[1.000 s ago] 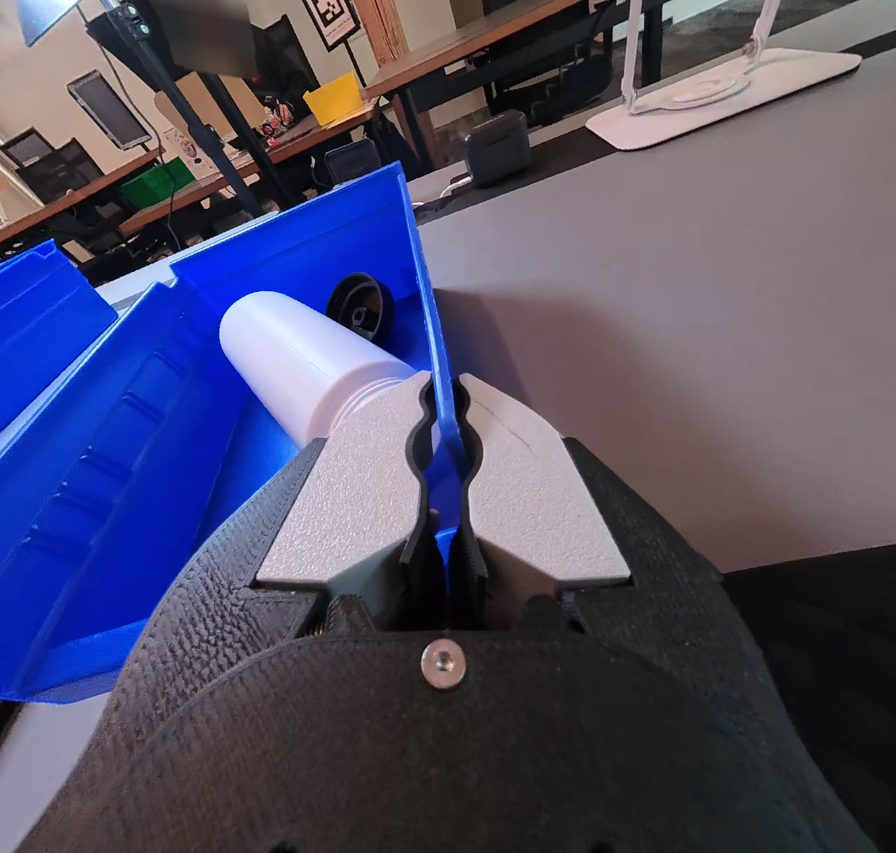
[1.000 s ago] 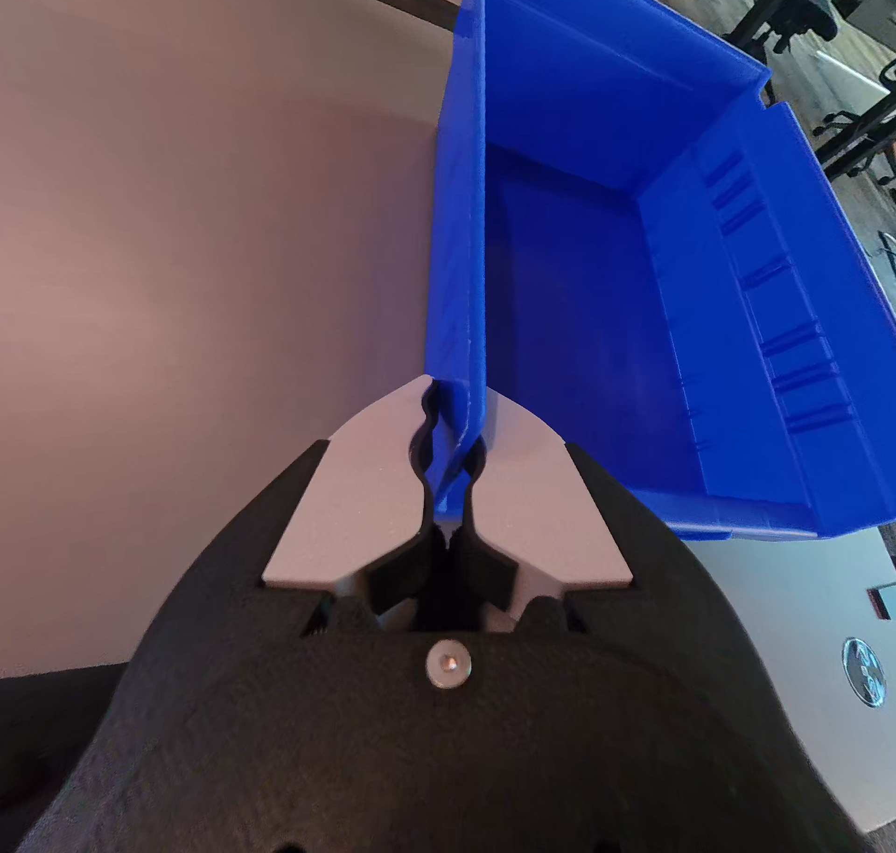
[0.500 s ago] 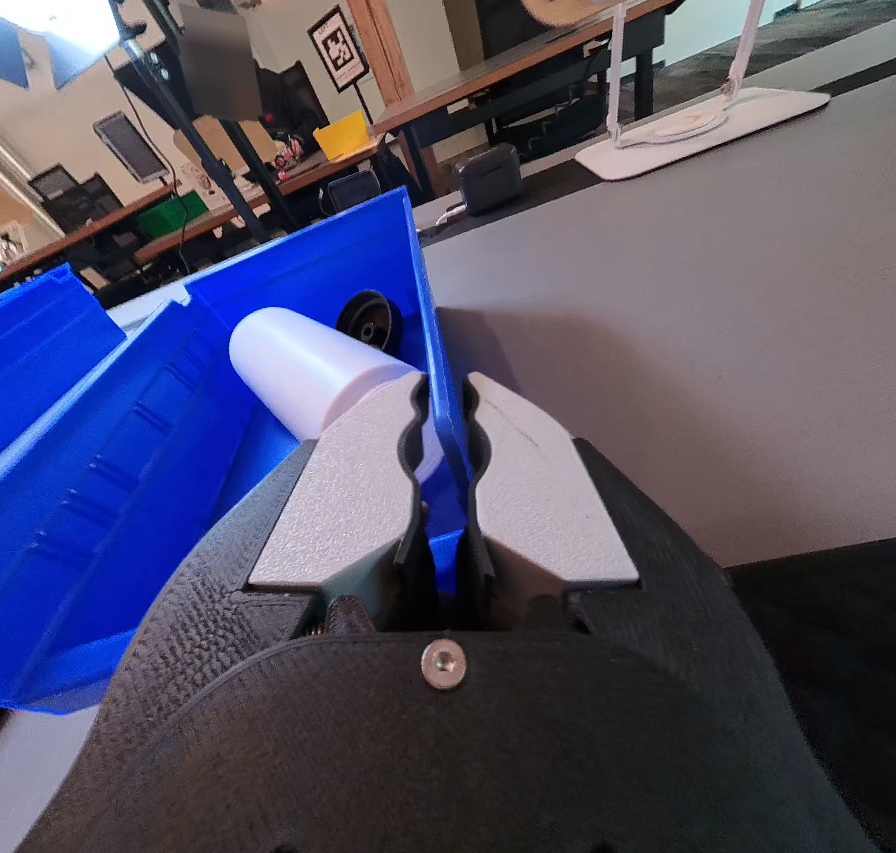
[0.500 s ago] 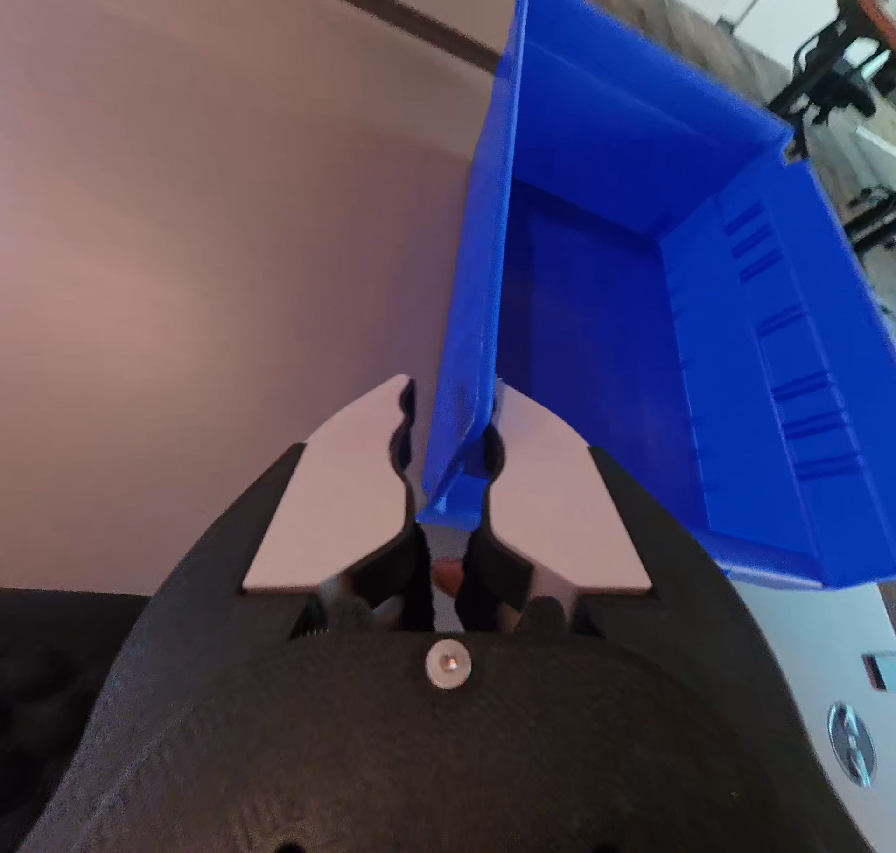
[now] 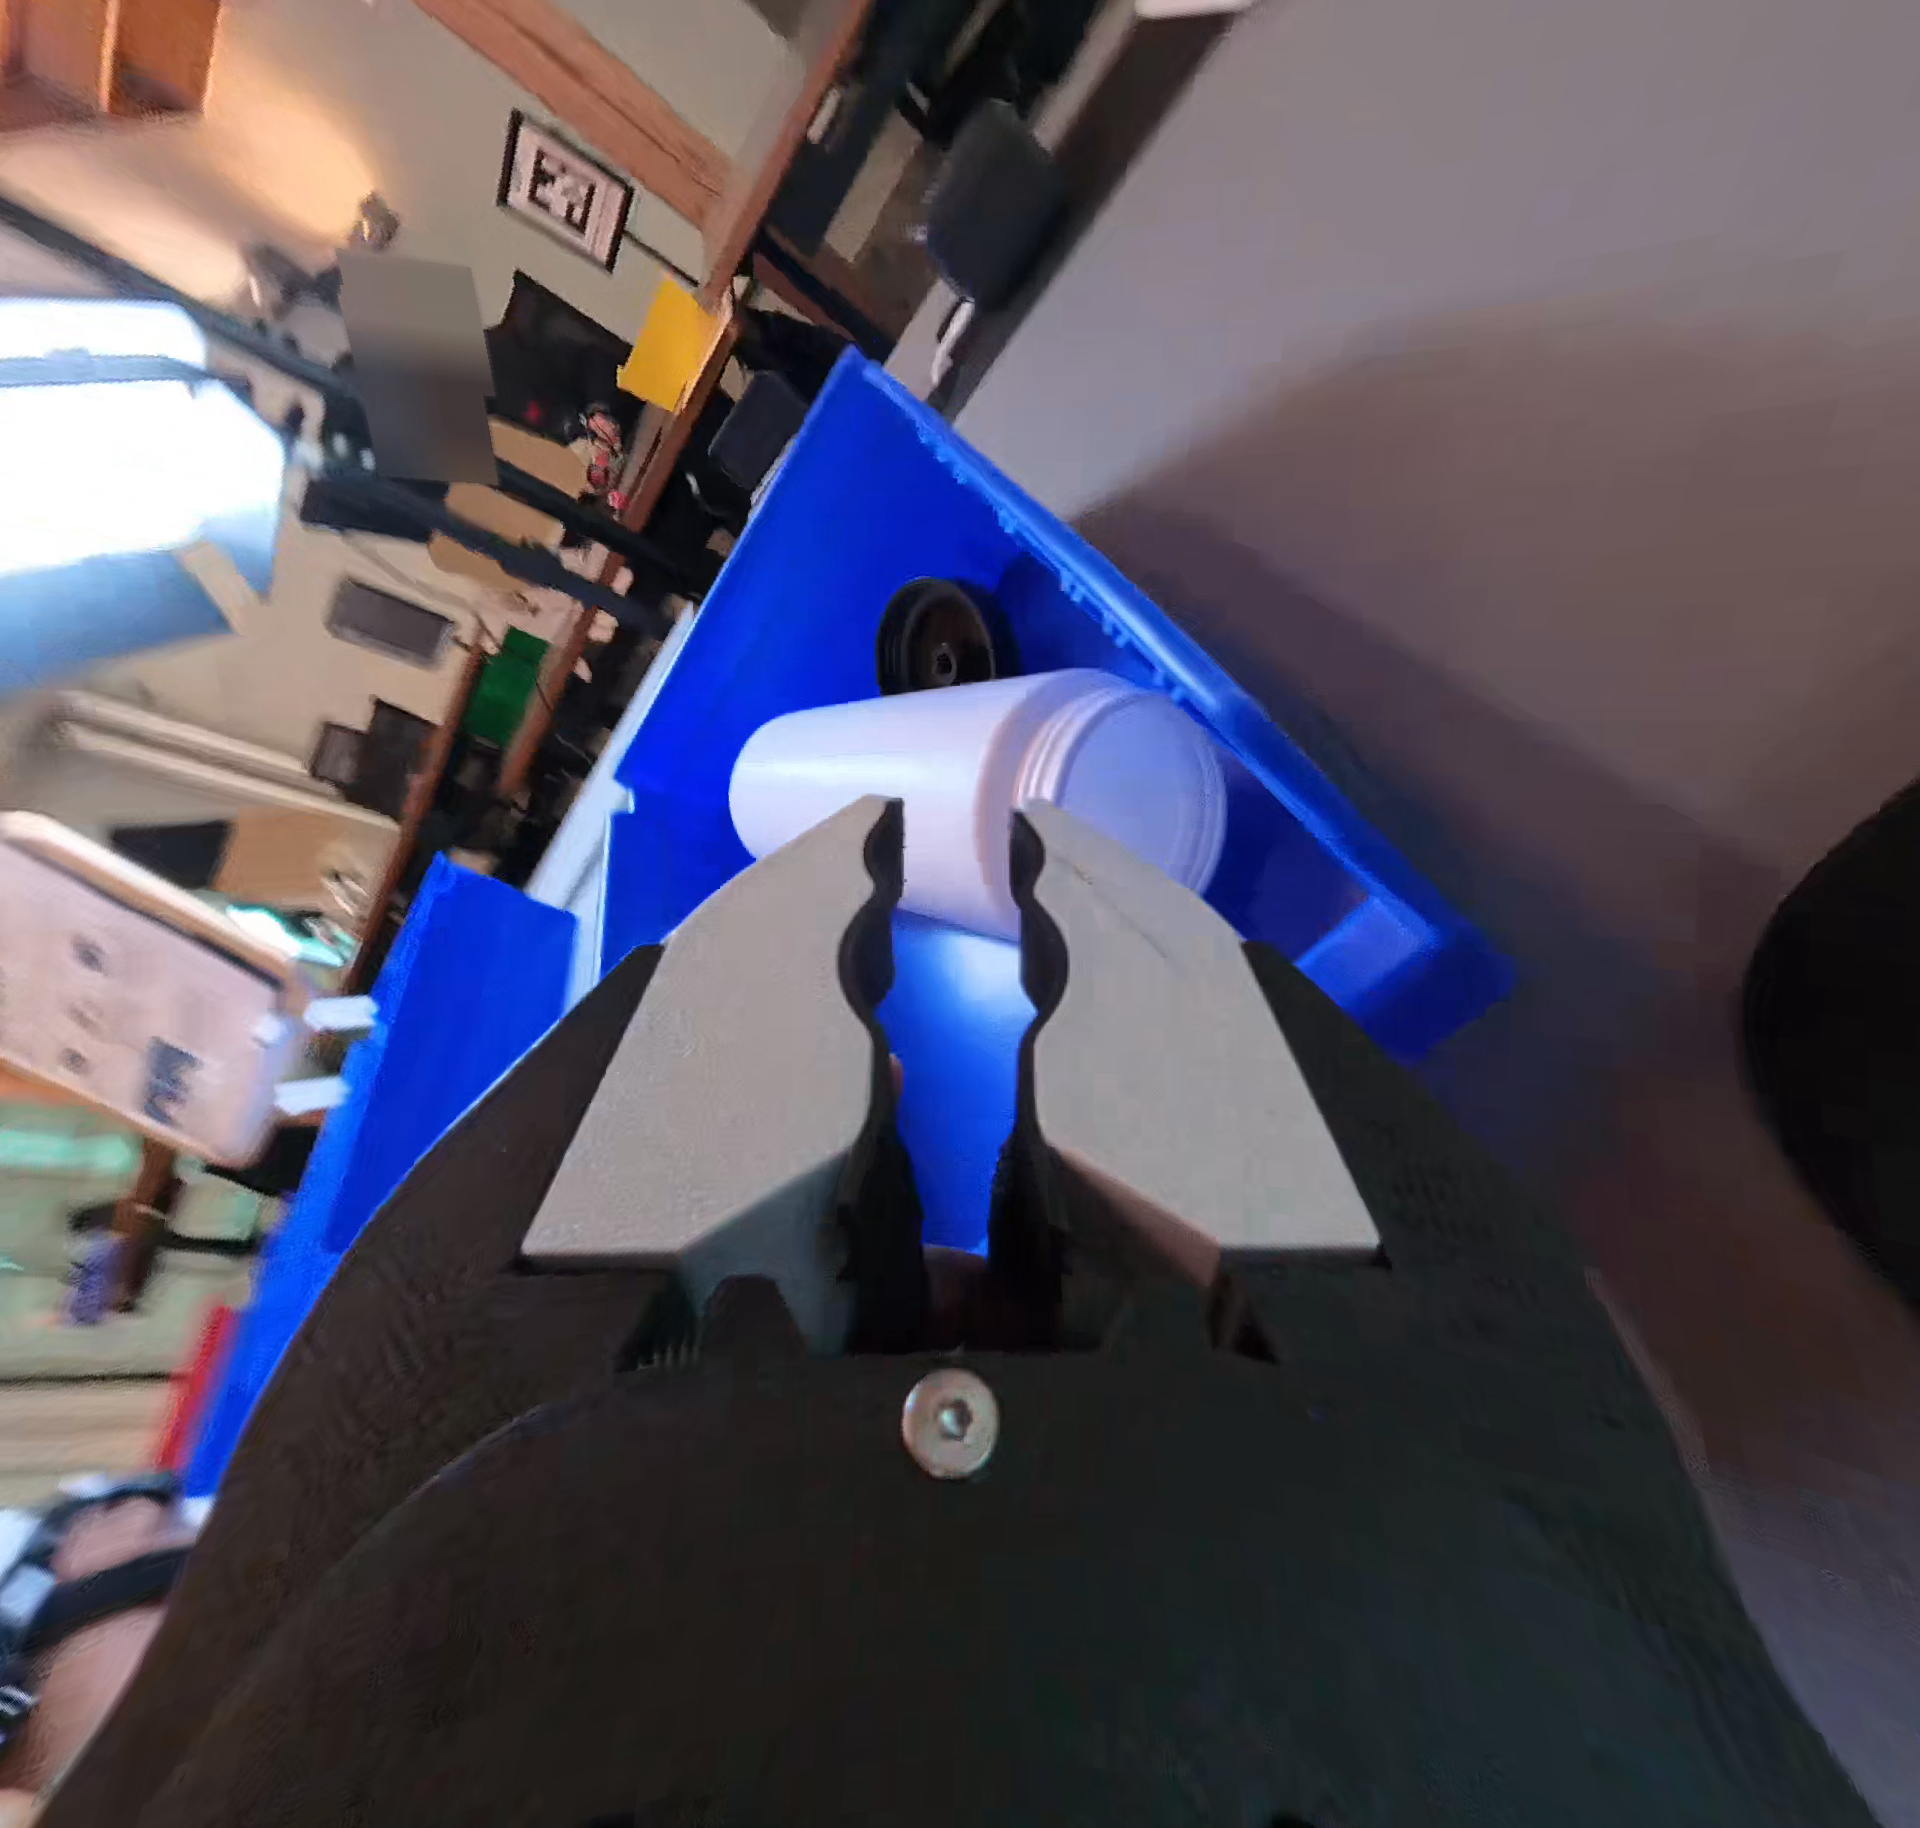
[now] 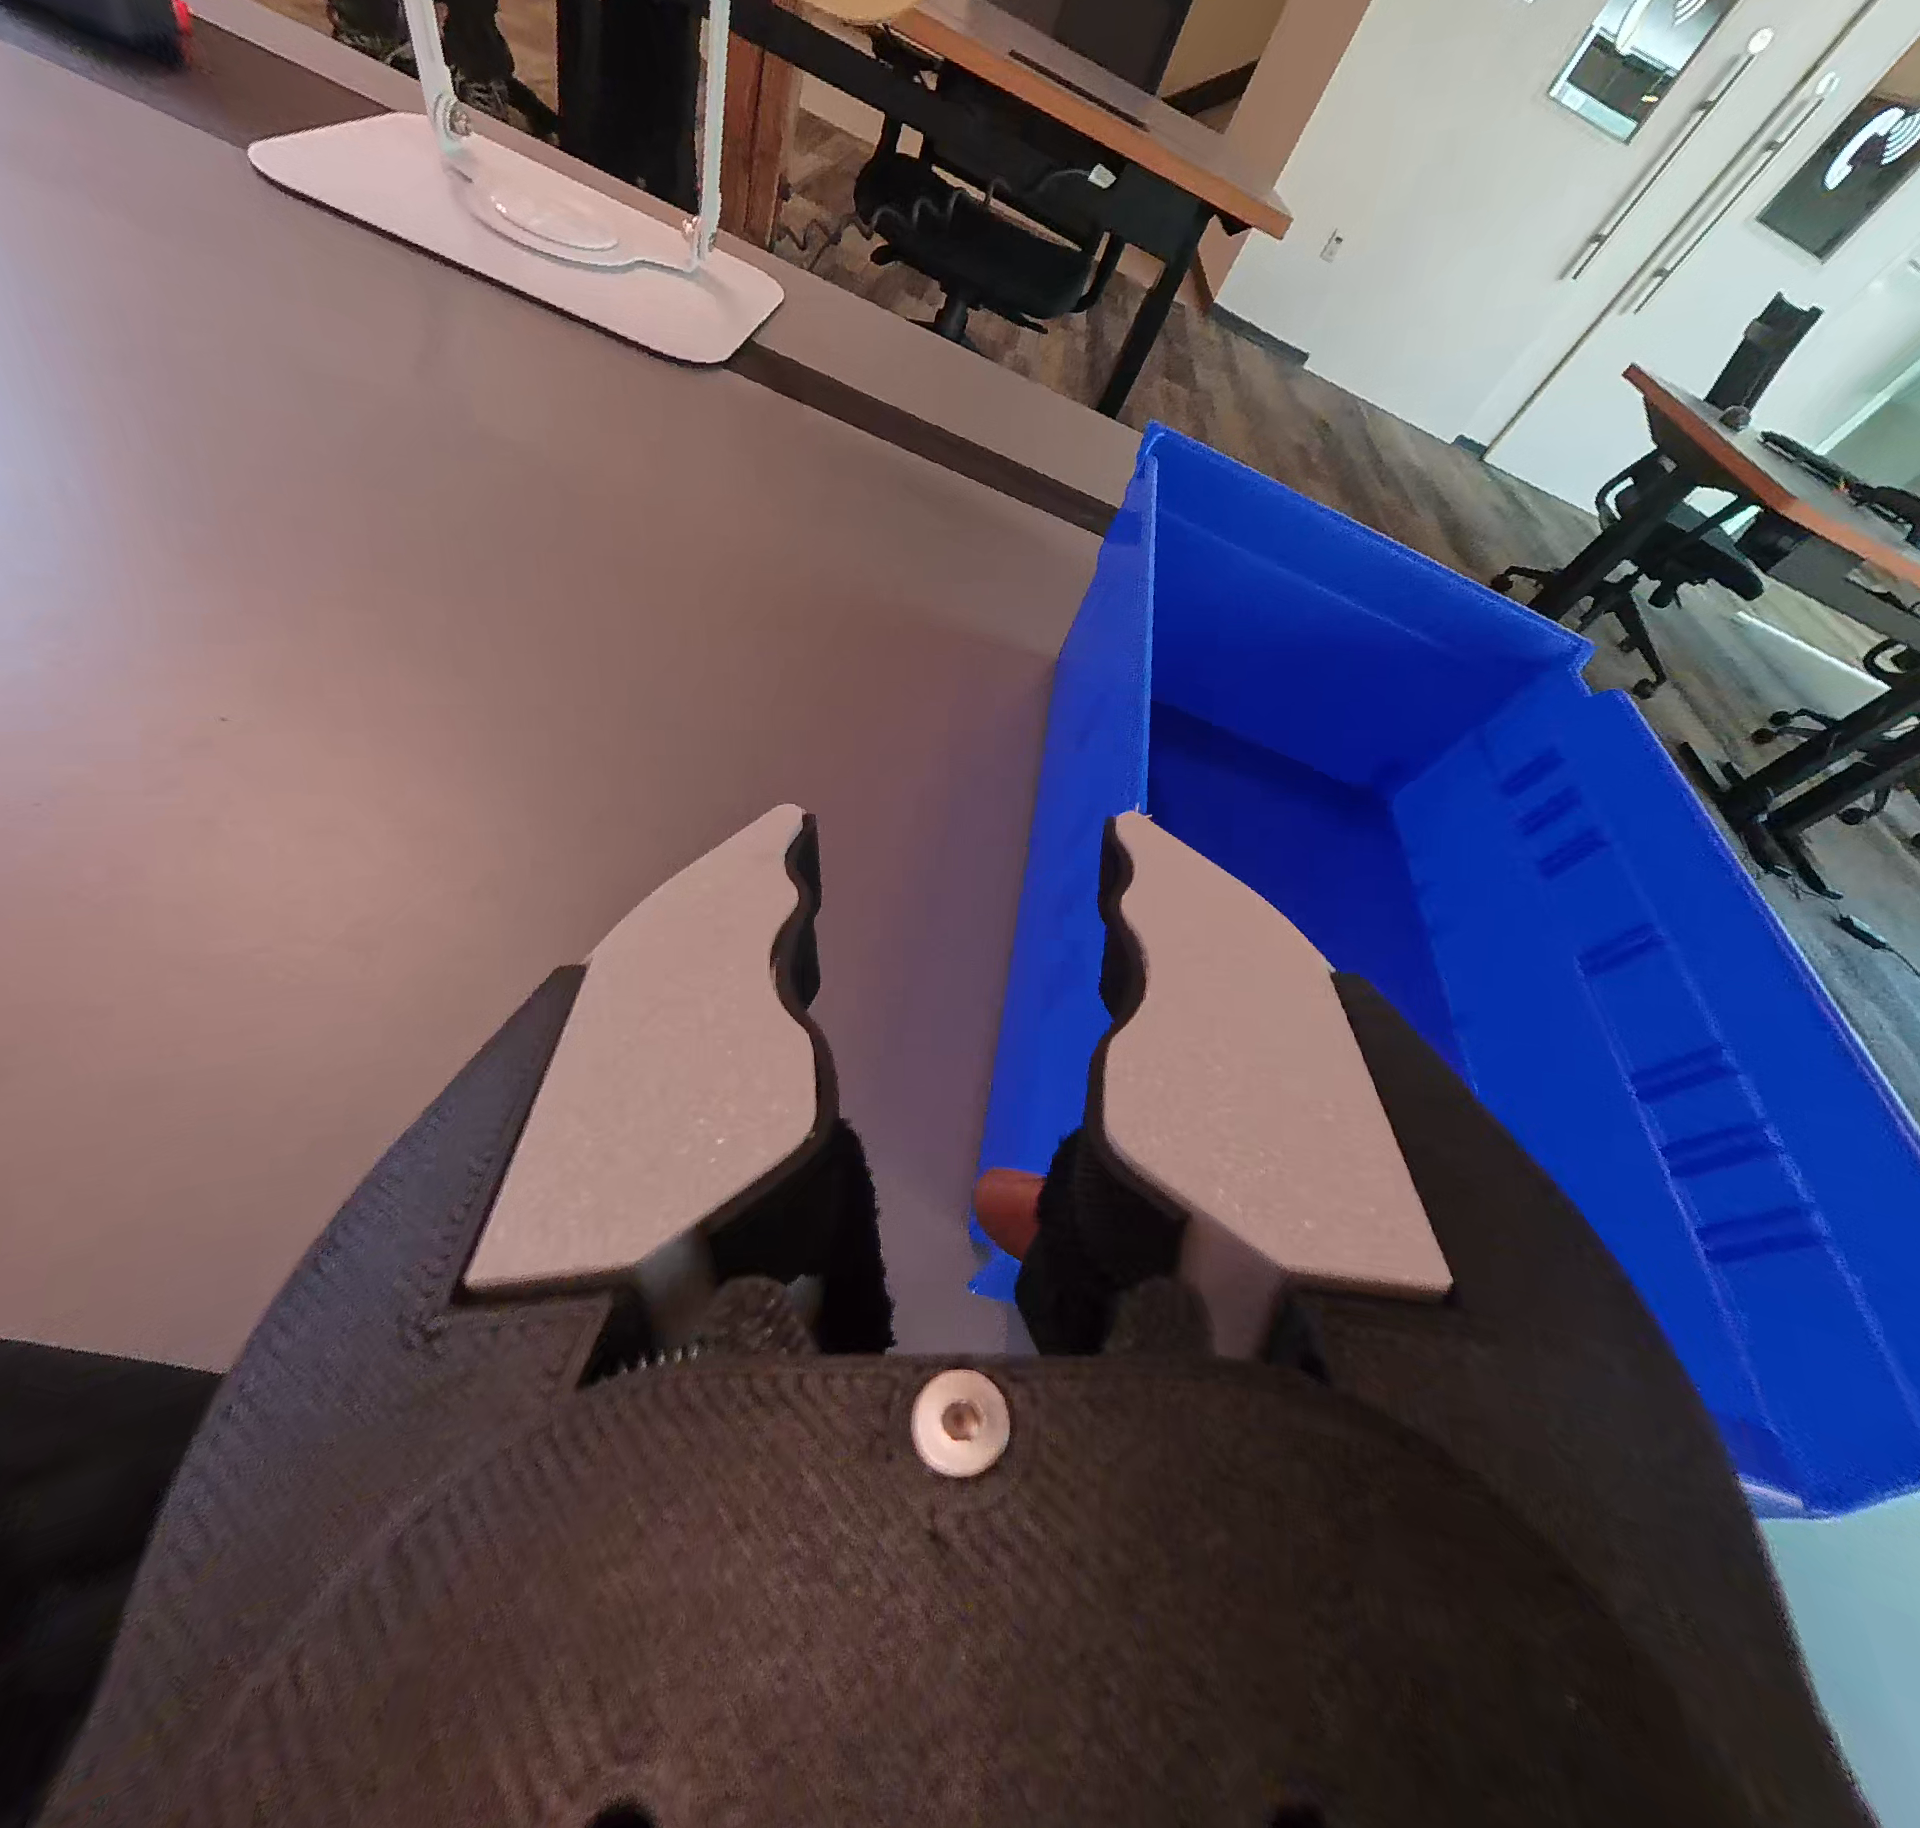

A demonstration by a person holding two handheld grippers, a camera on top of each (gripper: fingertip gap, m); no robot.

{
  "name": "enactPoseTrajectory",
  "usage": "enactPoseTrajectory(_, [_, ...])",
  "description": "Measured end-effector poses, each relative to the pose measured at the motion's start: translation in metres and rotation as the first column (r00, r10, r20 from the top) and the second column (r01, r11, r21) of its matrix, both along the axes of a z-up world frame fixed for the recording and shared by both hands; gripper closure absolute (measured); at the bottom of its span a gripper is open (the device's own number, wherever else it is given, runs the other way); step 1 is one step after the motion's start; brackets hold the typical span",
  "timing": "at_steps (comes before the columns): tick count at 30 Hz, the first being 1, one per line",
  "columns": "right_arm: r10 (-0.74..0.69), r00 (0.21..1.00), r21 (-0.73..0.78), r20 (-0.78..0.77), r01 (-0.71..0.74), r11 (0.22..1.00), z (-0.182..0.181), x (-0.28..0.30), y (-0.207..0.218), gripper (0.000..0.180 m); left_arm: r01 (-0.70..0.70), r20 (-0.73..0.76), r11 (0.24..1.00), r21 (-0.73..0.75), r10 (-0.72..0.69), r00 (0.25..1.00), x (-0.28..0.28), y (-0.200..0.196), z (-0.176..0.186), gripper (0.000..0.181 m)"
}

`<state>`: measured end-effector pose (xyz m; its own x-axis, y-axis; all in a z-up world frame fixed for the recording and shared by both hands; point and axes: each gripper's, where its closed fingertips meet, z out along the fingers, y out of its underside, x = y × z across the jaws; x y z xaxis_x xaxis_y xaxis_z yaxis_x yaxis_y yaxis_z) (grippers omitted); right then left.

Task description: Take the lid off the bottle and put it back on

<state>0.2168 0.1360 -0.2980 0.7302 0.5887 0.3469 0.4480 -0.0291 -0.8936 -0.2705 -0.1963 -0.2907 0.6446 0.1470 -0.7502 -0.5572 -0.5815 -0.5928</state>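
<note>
A white bottle (image 5: 914, 760) lies on its side in a blue bin (image 5: 831, 531), its threaded neck bare and pointing right. The black lid (image 5: 940, 640) leans against the bin's far wall just behind the bottle. My left gripper (image 5: 954, 822) hovers above this bin with its jaws a little apart and nothing between them; the bottle shows beyond the tips. My right gripper (image 6: 961, 828) is wide open and empty, over the table just left of another blue bin (image 6: 1299, 635), which holds nothing I can see.
The grey table (image 6: 416, 583) stretches left of the bin. A white stand base (image 6: 520, 230) sits at its far edge. A further blue bin (image 5: 457, 999) stands left of the bottle's bin. Desks and chairs lie beyond the table.
Both grippers were shut on blue bin walls. Both have let go: the left opened slightly, rose and rolled over the bin; the right opened wide and drew back.
</note>
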Motion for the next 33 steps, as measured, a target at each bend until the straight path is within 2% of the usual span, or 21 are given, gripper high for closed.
enactPoseTrajectory(2, [0.005,1.0,0.003,-0.005,-0.005,1.0,0.001,-0.001,0.0,0.128,0.025,-0.081,0.996,-0.08,-0.032,0.996,-0.003,0.007,-0.011,0.166])
enactPoseTrajectory(5, [-0.006,1.0,0.009,-0.002,0.006,1.0,0.002,0.003,0.0,0.128,0.037,-0.083,0.989,-0.145,-0.05,0.995,-0.008,0.014,-0.024,0.17])
enactPoseTrajectory(10, [-0.019,1.0,0.006,-0.022,0.019,1.0,0.004,0.01,0.003,0.13,0.02,-0.047,0.975,-0.221,-0.031,0.998,-0.013,0.015,-0.035,0.152])
enactPoseTrajectory(12, [-0.015,0.999,0.0,-0.028,0.015,1.0,0.002,0.009,0.003,0.13,0.013,-0.07,0.966,-0.257,-0.032,0.997,-0.014,0.014,-0.04,0.153])
enactPoseTrajectory(14, [-0.012,1.0,-0.004,-0.02,0.012,1.0,-0.001,0.007,0.003,0.129,0.011,-0.087,0.967,-0.254,-0.035,0.996,-0.015,0.016,-0.038,0.153])
enactPoseTrajectory(18, [0.002,1.0,-0.001,-0.007,-0.002,1.0,-0.002,0.003,0.002,0.13,0.002,-0.103,0.976,-0.216,-0.025,0.994,-0.018,0.017,-0.034,0.167])
enactPoseTrajectory(26, [-0.014,1.0,0.011,-0.016,0.014,1.0,0.001,0.008,0.004,0.13,-0.06,-0.194,0.97,-0.237,0.014,0.981,-0.026,0.016,-0.032,0.173])
enactPoseTrajectory(29, [-0.016,1.0,0.018,-0.016,0.016,1.0,0.003,0.009,0.004,0.13,-0.118,-0.264,0.982,-0.149,0.075,0.962,-0.035,0.015,-0.014,0.175])
enactPoseTrajectory(33, [-0.015,1.0,0.025,-0.015,0.015,1.0,0.004,0.009,0.003,0.13,-0.156,-0.295,0.984,0.083,0.174,0.94,-0.045,0.009,0.036,0.178])
